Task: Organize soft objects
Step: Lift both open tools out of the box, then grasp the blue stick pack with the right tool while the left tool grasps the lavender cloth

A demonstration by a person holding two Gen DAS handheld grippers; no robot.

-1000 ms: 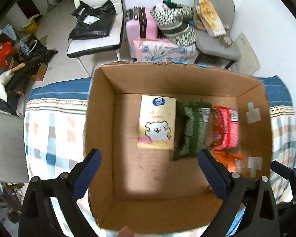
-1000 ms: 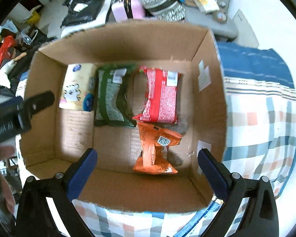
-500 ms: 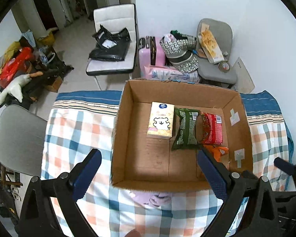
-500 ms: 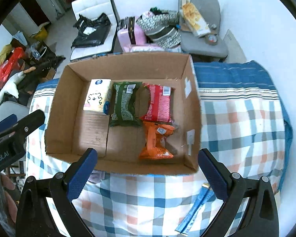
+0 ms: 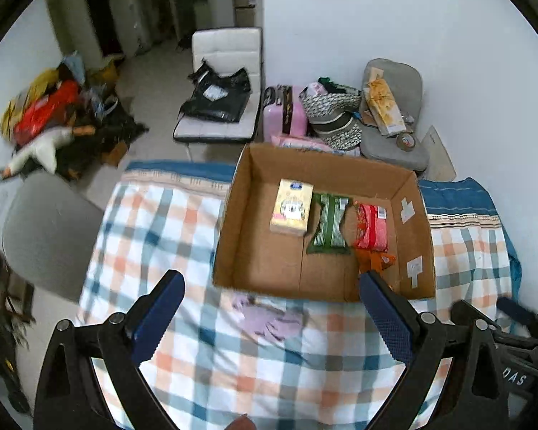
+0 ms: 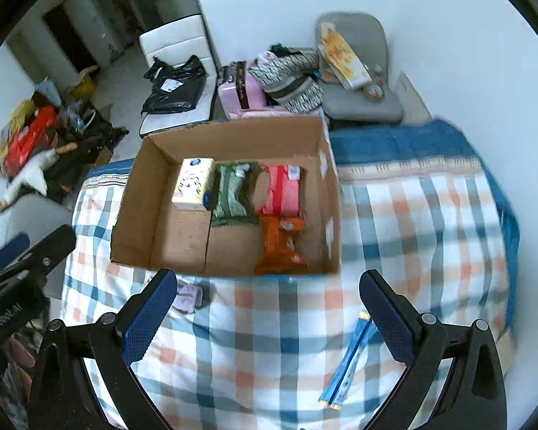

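Observation:
An open cardboard box stands on the checked cloth. Inside lie a yellow tissue pack, a green packet, a red packet and an orange packet. A lilac soft cloth lies on the cloth just in front of the box. A blue strip packet lies nearer, to the right. My left gripper is open and empty above the lilac cloth. My right gripper is open and empty in front of the box.
The checked cloth covers the table. Behind stand a white chair with a black bag, a pink suitcase and a grey chair with bags. Clutter lies on the floor at left. A grey chair stands beside the table.
Both grippers have pulled back and up from over the box. The lilac cloth and the blue strip packet have come into view in front of the box.

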